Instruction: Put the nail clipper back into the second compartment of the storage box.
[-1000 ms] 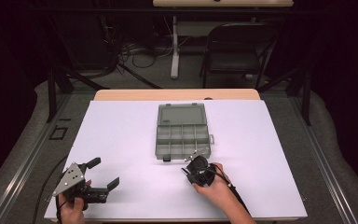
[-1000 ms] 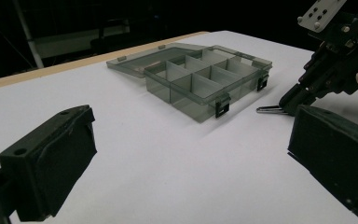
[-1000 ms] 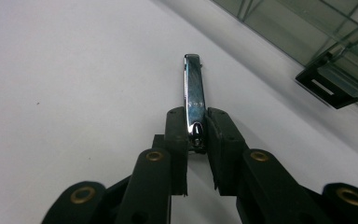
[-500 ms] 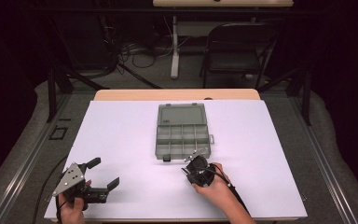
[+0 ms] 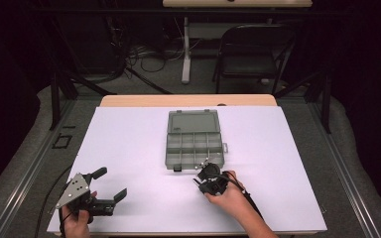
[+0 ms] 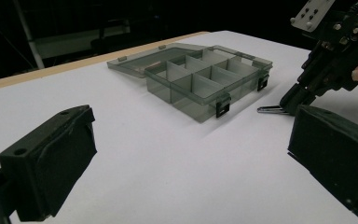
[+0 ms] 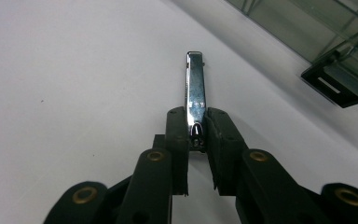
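Chrome nail clipper is pinched at one end in the right claw, its long axis running straight out from the tips, low over the table. The open box lies just beyond. Left claw gapes wide, well apart.

One organizer box, one clipper, two grippers

A single open compartment box, one chrome nail clipper, one folding chair, a left gripper and a right gripper.
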A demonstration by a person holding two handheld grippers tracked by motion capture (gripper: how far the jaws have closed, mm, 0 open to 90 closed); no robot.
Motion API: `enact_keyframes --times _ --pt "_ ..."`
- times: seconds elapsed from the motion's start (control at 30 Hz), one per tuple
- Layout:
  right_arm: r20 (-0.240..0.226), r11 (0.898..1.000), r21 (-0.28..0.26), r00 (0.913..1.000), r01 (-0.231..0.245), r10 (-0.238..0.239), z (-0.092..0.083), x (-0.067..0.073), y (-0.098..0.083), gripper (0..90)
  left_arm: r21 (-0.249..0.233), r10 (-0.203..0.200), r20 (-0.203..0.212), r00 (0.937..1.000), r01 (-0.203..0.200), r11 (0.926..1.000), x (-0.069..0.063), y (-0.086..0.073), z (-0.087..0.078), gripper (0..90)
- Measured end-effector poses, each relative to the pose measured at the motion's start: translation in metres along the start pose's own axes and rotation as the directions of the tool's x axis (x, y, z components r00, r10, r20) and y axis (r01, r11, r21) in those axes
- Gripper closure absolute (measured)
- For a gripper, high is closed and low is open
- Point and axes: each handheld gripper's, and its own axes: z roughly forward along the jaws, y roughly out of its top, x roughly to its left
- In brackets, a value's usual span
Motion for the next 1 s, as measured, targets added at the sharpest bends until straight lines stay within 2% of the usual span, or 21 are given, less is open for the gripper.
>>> enact_keyframes --times 0.03,0.1,0.13,0.17,0.27,0.33,0.4,0.43,0.57,0.73,0.77,0.87,0.93,0.97,1.0 --pt "-0.01 1.0 -0.011 0.9999 -0.005 0.004 0.001 -0.001 0.0 79.5 0.0 0.0 0.0 1.0 0.0 1.0 0.0 0.0 0.0 0.6" --pt "-0.021 0.999 0.046 0.9998 0.004 -0.003 -0.002 -0.003 0.002 79.6 -0.001 0.0 0.0 1.0 0.0 1.0 0.0 0.0 0.0 0.6" --pt "-0.021 0.995 0.098 0.9997 0.013 -0.011 -0.006 -0.004 0.004 79.6 -0.001 0.001 0.0 1.0 -0.001 1.0 0.0 0.0 0.0 0.6" --pt "-0.021 0.995 0.098 0.9997 0.013 -0.011 -0.006 -0.004 0.004 79.6 -0.001 0.001 0.0 1.0 -0.001 1.0 0.0 0.0 0.0 0.6" --pt "-0.032 1.0 0.025 0.9995 -0.002 0.003 -0.002 -0.003 0.002 79.6 -0.001 0.001 -0.001 1.0 -0.001 1.0 0.0 0.0 0.0 0.6" --pt "-0.03 1.0 0.013 0.9995 -0.003 0.003 -0.003 -0.003 0.002 79.6 0.0 0.0 -0.001 1.0 0.0 1.0 0.0 0.0 0.0 0.6" --pt "-0.028 0.998 0.063 0.9996 0.004 -0.002 -0.008 -0.004 0.004 79.6 -0.001 0.001 0.001 1.0 -0.001 1.0 0.0 0.0 0.0 0.6" --pt "-0.029 0.998 0.065 0.9996 0.0 0.002 -0.009 -0.004 0.004 79.6 -0.001 0.001 0.001 1.0 -0.001 1.0 0.0 0.0 0.0 0.6" --pt "-0.031 1.0 0.025 0.9995 -0.001 0.002 -0.009 -0.003 0.005 79.6 -0.001 0.001 0.001 1.0 -0.001 1.0 0.0 0.0 0.0 0.6" --pt "-0.027 1.0 0.019 0.9996 0.008 -0.008 -0.017 -0.002 0.009 79.6 -0.001 0.003 0.0 1.0 -0.003 1.0 0.0 0.0 -0.001 0.6" --pt "-0.027 1.0 -0.013 0.9996 0.005 -0.005 -0.016 -0.002 0.009 79.6 0.0 0.004 0.001 1.0 -0.004 1.0 0.0 0.0 -0.001 0.6" --pt "-0.027 1.0 -0.015 0.9996 0.01 -0.01 -0.019 -0.002 0.011 79.6 0.001 0.004 -0.001 1.0 -0.004 1.0 0.0 0.0 -0.001 0.6" --pt "-0.025 1.0 0.004 0.9995 0.018 -0.018 -0.025 -0.001 0.014 79.6 -0.001 0.001 -0.001 1.0 -0.001 1.0 0.0 0.0 -0.001 0.6" --pt "-0.027 0.999 -0.048 0.9995 0.014 -0.015 -0.023 -0.001 0.013 79.6 -0.003 0.004 0.002 1.0 -0.004 1.0 0.0 0.0 -0.001 0.6" --pt "-0.027 0.998 -0.055 0.9995 0.013 -0.015 -0.023 -0.001 0.014 79.6 -0.003 0.004 0.002 1.0 -0.004 1.0 0.0 0.0 -0.001 0.6"
